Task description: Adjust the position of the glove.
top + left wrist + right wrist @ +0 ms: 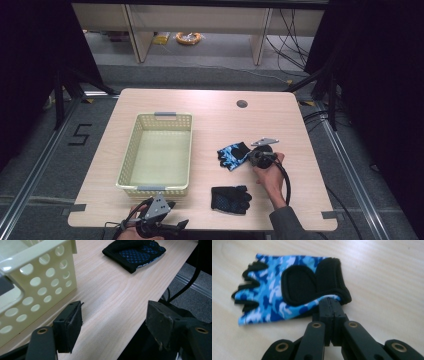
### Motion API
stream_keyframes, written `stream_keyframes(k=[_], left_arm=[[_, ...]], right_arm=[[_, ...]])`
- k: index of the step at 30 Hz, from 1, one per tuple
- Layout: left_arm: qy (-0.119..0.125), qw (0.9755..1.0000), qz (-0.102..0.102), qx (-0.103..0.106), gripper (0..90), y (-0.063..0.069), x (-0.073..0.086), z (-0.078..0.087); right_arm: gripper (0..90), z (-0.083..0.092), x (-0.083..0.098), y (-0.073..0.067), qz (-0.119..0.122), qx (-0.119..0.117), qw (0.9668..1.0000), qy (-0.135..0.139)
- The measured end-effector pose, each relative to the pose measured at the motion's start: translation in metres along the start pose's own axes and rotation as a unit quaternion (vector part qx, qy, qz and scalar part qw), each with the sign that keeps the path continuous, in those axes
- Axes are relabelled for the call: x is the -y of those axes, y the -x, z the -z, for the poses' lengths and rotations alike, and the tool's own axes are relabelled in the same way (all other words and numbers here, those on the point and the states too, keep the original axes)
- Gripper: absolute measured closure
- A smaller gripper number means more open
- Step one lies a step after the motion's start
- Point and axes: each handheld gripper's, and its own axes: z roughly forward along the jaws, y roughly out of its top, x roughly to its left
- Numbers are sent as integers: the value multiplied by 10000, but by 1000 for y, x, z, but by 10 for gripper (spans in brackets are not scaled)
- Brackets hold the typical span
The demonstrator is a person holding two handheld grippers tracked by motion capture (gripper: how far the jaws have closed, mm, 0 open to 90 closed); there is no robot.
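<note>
Two fingerless gloves lie on the pale wooden table [210, 102], and the right gripper [248, 156] has its jaws clenched on the cuff edge of one of them, the blue camouflage glove [233, 154]; in the right gripper view the two black jaws meet tight together at the glove's black-bound wrist edge, pinching it, while the glove [287, 292] spreads flat on the wood beyond them, its short finger ends pointing away to the left of that view; in the high view this glove sits right of the table's centre, well apart from the cream perforated basket [131, 150] that stands on the left half of the table; the person's right hand [270, 175] holds the gripper from the near side, a dark sleeve behind it; the second glove, a black glove [230, 199] with a blue dotted palm, lies nearer the front edge, between the basket and the right forearm, touched by nothing; the left gripper [172, 217] hovers at the table's front edge just beside the basket's near right corner, its jaws released and standing wide with only bare wood between them; in the left gripper view the basket's holed wall [37, 285] rises at left and the black glove [135, 252] lies farther off, near the table's edge.
</note>
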Motion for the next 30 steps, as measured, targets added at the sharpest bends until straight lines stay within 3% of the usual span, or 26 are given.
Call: stream_keyframes(k=[1, 2, 4, 6, 8, 9, 11, 15, 17, 22, 23, 26, 30], left_arm=[[79, 9999, 95, 47, 288, 2, 0, -1], [-8, 10000, -4, 8, 288, -1, 0, 0], [-9, 10000, 32, 26, 289, 0, 0, 0], [-47, 9996, 182, 192, 289, 1, 0, 1], [59, 9997, 229, 115, 290, 2, 1, -1], [64, 9996, 243, 111, 290, 3, 1, -1], [-6, 9999, 137, 40, 290, 2, 2, -1], [35, 9998, 103, 156, 291, 2, 1, 0], [29, 9998, 117, 153, 292, 3, 2, 0], [-52, 9999, 44, 125, 292, 1, 2, 0], [-49, 9999, 57, 125, 292, 2, 2, -1], [-40, 9999, 44, 122, 294, 2, 2, 0], [-15, 9997, 196, 149, 296, 4, 3, -1]], right_arm=[[900, -2, -4, 0, -74, -9, 10000, -14], [900, -5, -8, 1, -27, 21, 10000, -34], [900, -11, -17, 3, 29, 45, 10000, -43], [900, -18, -24, 5, 98, 91, 9999, -3], [900, -28, -36, 6, 34, -3, 10000, -89], [900, -32, -38, 7, 125, 8, 9999, -73], [900, -35, -42, 6, 162, 18, 9998, -106], [900, -47, -57, 1, 300, 77, 9994, -166], [900, -51, -63, -1, 289, 44, 9993, -216], [892, -67, -78, -13, 488, 58, 9985, -227], [890, -70, -81, -14, 630, 122, 9978, -175], [890, -74, -89, -23, 683, 110, 9974, -207], [890, -79, -96, -32, 745, -47, 9972, -84]])
